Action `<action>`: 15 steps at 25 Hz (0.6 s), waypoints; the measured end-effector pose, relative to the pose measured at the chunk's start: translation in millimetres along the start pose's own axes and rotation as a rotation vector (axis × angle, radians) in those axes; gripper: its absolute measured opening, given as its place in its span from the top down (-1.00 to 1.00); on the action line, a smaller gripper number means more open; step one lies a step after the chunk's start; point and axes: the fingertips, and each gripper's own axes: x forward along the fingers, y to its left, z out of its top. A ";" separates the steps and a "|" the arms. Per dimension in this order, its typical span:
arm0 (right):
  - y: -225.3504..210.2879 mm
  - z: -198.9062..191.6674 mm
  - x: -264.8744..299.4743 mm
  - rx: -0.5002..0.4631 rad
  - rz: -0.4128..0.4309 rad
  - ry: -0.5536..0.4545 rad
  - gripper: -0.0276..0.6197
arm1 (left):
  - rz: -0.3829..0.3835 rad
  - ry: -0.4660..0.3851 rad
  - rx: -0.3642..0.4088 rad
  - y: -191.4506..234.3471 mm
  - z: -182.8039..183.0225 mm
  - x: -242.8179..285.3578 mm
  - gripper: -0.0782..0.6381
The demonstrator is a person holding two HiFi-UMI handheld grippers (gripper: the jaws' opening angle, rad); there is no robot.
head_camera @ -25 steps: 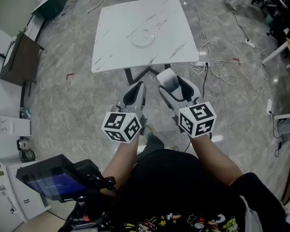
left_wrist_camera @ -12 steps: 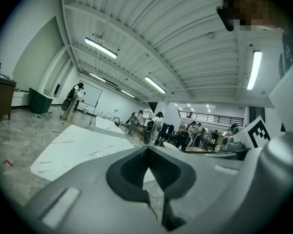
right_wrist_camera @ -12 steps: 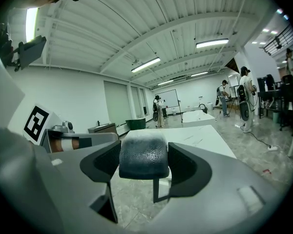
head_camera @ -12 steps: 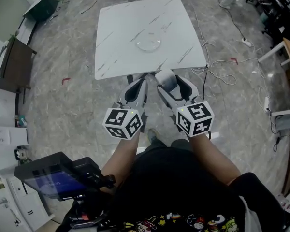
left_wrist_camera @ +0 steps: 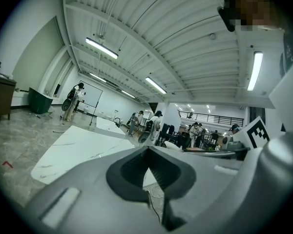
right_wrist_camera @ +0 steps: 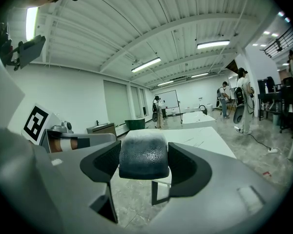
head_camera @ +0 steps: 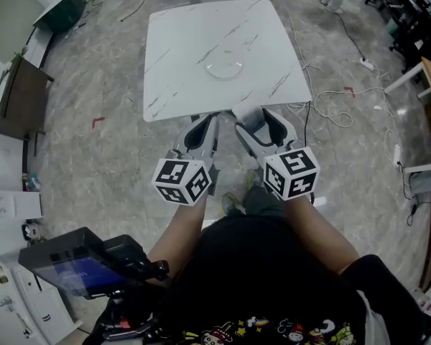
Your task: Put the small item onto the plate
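Observation:
A clear glass plate [head_camera: 224, 68] lies near the middle of the white marble table [head_camera: 179, 42]. My right gripper [head_camera: 256, 123] is held short of the table's near edge, shut on a small grey item [head_camera: 250, 118] that shows as a dark rounded block [right_wrist_camera: 142, 154] between its jaws in the right gripper view. Beside it on the left, my left gripper [head_camera: 201, 129] is shut with nothing in it; its jaws [left_wrist_camera: 147, 152] meet. Both grippers are over the floor, not over the table.
The table top [left_wrist_camera: 83, 147] stretches ahead in both gripper views. White cables [head_camera: 330, 106] trail over the floor to the table's right. A dark cabinet [head_camera: 14, 95] stands at the left, a green bin [head_camera: 65, 6] at the far left. Several people stand in the background.
The table has come closer in the head view over the last second; both grippers now reach nearly to its near edge. Their jaws have not changed.

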 end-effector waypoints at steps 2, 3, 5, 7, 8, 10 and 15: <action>-0.4 -0.2 0.1 0.004 0.001 0.000 -0.09 | 0.001 0.002 0.005 -0.4 1.3 0.2 0.78; -1.7 0.2 1.2 0.006 0.002 0.000 -0.09 | 0.002 0.003 0.007 0.1 2.3 1.5 0.78; -7.8 1.3 9.6 0.010 0.004 0.001 -0.09 | 0.006 0.007 0.008 6.1 3.3 9.8 0.78; -16.8 1.8 27.2 0.011 0.009 0.003 -0.09 | 0.010 0.012 0.007 19.4 2.3 24.3 0.78; -21.2 2.4 36.2 0.011 0.011 0.005 -0.09 | 0.012 0.014 0.005 26.1 2.2 31.6 0.78; -28.5 4.9 48.1 0.012 0.018 0.009 -0.09 | 0.018 0.015 0.001 33.7 3.8 43.5 0.78; -51.3 15.2 67.9 0.006 0.034 0.026 -0.09 | 0.033 0.016 -0.006 41.1 12.4 72.9 0.78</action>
